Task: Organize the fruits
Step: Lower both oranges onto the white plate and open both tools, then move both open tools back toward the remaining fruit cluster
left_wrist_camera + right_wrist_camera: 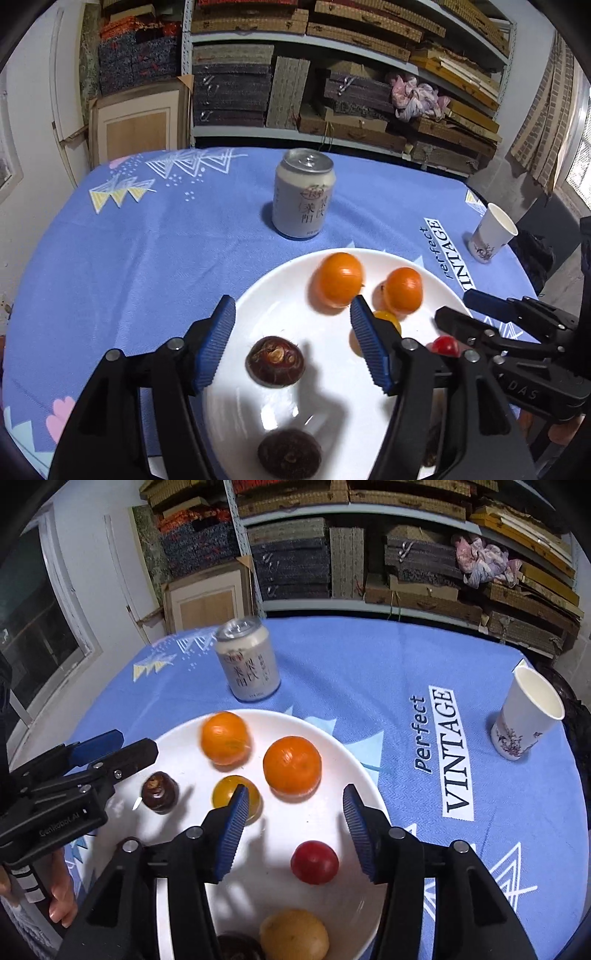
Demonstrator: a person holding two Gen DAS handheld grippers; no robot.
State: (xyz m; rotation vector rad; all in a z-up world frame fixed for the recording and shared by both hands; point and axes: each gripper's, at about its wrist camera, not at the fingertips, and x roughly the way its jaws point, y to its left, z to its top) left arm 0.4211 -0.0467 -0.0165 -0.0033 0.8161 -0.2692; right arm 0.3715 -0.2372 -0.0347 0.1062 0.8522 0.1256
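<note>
A white plate (280, 291) holds two oranges (340, 278) (403, 290), a yellow tomato (231, 792), a red tomato (314, 862), two dark brown chestnut-like fruits (275, 361) (289, 456) and a tan fruit (293, 938). The left orange (224, 738) looks blurred. My left gripper (291, 310) is open above the plate, with nothing touching its pads; the nearer brown fruit lies below them. My right gripper (295, 794) is open over the plate's right half, the red tomato beneath it untouched. Each gripper shows in the other's view (456, 304) (136, 740).
A pale drink can (303, 194) stands upright just beyond the plate. A paper cup (526, 716) stands near the table's right edge. The blue patterned tablecloth (147, 240) covers the table. Shelves of boxes (332, 92) rise behind it. A hand (61, 897) grips the left gripper's handle.
</note>
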